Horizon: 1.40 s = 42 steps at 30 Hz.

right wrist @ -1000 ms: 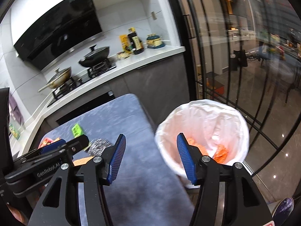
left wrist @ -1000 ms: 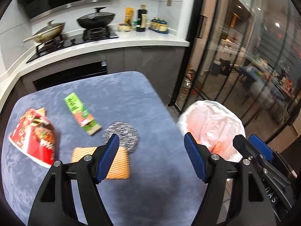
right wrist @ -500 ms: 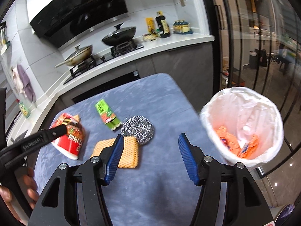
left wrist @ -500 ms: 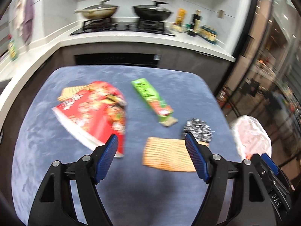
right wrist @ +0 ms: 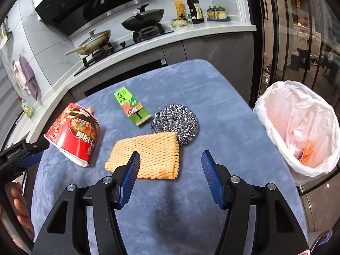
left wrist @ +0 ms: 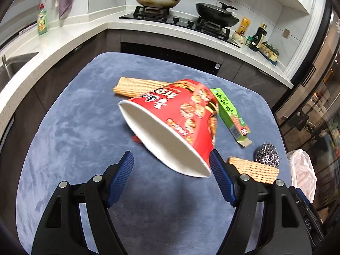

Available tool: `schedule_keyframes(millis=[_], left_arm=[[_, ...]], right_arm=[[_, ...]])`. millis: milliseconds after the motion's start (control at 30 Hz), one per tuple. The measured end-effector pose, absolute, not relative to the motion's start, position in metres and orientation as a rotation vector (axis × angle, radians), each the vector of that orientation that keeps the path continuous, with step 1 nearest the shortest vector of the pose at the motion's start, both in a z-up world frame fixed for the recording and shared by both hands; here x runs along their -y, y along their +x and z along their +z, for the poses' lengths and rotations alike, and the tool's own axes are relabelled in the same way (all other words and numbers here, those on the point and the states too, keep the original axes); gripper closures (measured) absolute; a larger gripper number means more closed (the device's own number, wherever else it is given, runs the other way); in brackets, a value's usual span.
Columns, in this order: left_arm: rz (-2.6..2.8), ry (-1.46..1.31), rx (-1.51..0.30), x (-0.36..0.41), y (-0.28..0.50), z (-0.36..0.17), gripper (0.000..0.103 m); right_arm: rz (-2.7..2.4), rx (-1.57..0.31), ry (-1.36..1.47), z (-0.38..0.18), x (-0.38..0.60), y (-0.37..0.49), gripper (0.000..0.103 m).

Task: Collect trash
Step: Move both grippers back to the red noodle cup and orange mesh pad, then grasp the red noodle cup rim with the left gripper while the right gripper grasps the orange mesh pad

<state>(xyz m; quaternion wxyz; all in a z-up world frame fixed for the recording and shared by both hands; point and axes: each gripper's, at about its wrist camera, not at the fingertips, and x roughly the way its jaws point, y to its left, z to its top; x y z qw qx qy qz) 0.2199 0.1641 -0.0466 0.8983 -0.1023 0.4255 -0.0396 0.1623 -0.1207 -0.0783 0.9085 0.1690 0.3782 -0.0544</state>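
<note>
1. The left hand-held gripper [left wrist: 173,178] has swung away from the bin side over the last second and is now facing the red instant-noodle cup [left wrist: 178,123], which was far off at the left a second ago and is now filling the middle of its view.
2. Its jaws are standing wide, with the cup's white rim just ahead of them; the right blue pad [left wrist: 222,180] is sitting right by the rim, though I cannot tell whether it is touching.
3. The right hand-held gripper [right wrist: 171,176] has also turned from the trash bin [right wrist: 301,127], which is now lying at the right edge of its view instead of straight ahead.
4. It is hovering wide open and empty above the near edge of the tan waffle-textured cloth [right wrist: 148,155].
5. The cup is lying on its side at the left of the counter [right wrist: 212,97], resting partly on a second tan cloth [left wrist: 136,87].
6. A green carton [right wrist: 131,108] is lying beyond the near cloth, and a steel wool scourer [right wrist: 176,123] is touching that cloth's far right corner.
7. The counter is wearing a blue velvety cover; the bin, lined with a white bag holding orange wrappers [right wrist: 307,150], is standing beside its right edge.
8. Behind, a stove [right wrist: 127,40] is carrying two lidded pans, with bottles [right wrist: 194,8] along the worktop and glass doors to the right.
</note>
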Motion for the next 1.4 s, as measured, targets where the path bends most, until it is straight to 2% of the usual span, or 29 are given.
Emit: schedule_keyframes(millis=[400,500,633,733,867,933,1067,1200,1400], left_arm=[[-0.115,-0.222,-0.907,-0.152,0.235,-0.063,0.034],[-0.130,-0.213,-0.907,-0.146,0.239,-0.066,0.039],[-0.158,-0.196,-0.902,-0.137,0.243,-0.069,0.051],[-0.173,-0.183,-0.901,-0.132,0.247,-0.072,0.061],[-0.200,-0.171,-0.901,-0.126,0.250,-0.077,0.076],[-0.213,-0.157,-0.890,-0.122,0.248,-0.076,0.079],[-0.234,-0.134,-0.869,-0.114,0.242,-0.073,0.086],[-0.255,-0.100,-0.847,-0.105,0.232,-0.069,0.093],[-0.295,-0.060,-0.817,-0.093,0.214,-0.059,0.096]], right_arm=[[-0.099,-0.830,0.374,-0.105,0.120,0.185,0.045],[-0.092,-0.842,0.370,-0.110,0.117,0.189,0.045],[-0.080,-0.857,0.374,-0.117,0.116,0.195,0.047],[-0.067,-0.867,0.374,-0.122,0.114,0.199,0.051],[-0.042,-0.893,0.377,-0.130,0.110,0.204,0.065],[-0.034,-0.902,0.381,-0.134,0.109,0.206,0.074],[-0.027,-0.898,0.387,-0.135,0.108,0.203,0.086],[-0.012,-0.876,0.382,-0.127,0.107,0.198,0.090],[0.006,-0.813,0.371,-0.105,0.106,0.183,0.093]])
